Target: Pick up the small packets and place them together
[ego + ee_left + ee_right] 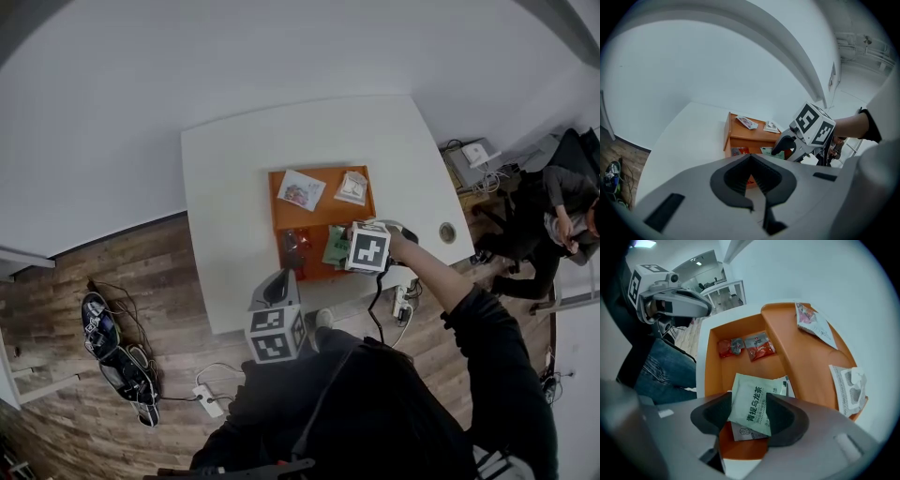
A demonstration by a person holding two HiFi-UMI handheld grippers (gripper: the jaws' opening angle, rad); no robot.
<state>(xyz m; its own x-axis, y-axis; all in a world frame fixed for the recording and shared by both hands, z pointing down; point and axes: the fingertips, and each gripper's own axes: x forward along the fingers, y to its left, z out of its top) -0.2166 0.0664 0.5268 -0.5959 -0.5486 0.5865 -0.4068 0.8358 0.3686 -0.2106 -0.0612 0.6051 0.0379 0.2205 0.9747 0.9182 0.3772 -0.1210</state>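
While the left gripper waits shut and empty, the right gripper sets its jaws wide either side of the green packet, which lies on a white packet in the orange tray; best withdrawn straight up, sparing the red packets beyond.

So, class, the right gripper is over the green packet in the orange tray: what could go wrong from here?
The green packet sits snugly between the open jaws of the right gripper, so pulling away may drag it. It also overlaps a white packet, so any nudge could slide both apart.
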